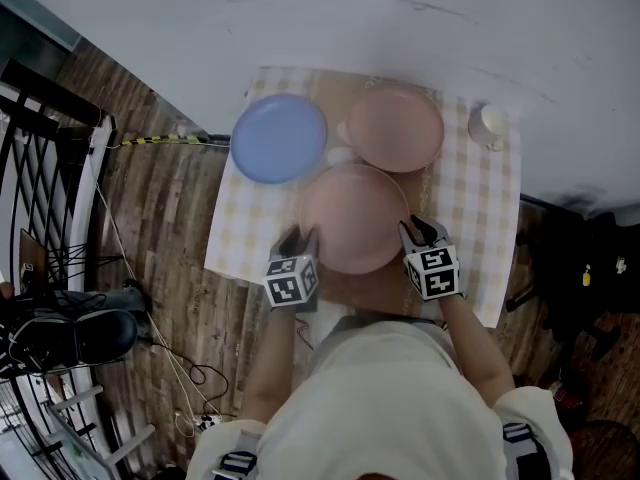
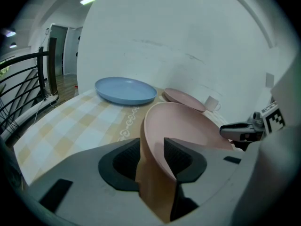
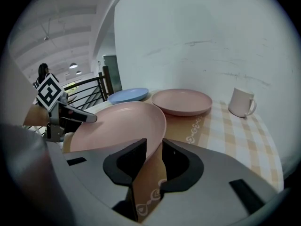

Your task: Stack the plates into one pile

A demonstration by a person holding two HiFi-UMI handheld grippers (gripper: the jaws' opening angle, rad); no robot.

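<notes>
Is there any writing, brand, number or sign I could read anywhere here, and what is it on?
No readable words, numbers or brands anywhere.
left marker cube, right marker cube: black-and-white square codes, not letters.
tablecloth: checks and a curly ornament strip, no text.
blue plate, far pink plate, near pink plate, mug: plain.

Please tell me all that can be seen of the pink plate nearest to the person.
The near pink plate is round, shallow and plain, matte like plastic, with a low raised rim. It is empty and lies flat on the table, near its front edge. The left gripper and the right gripper each have its rim between open jaws, on opposite sides.
</notes>
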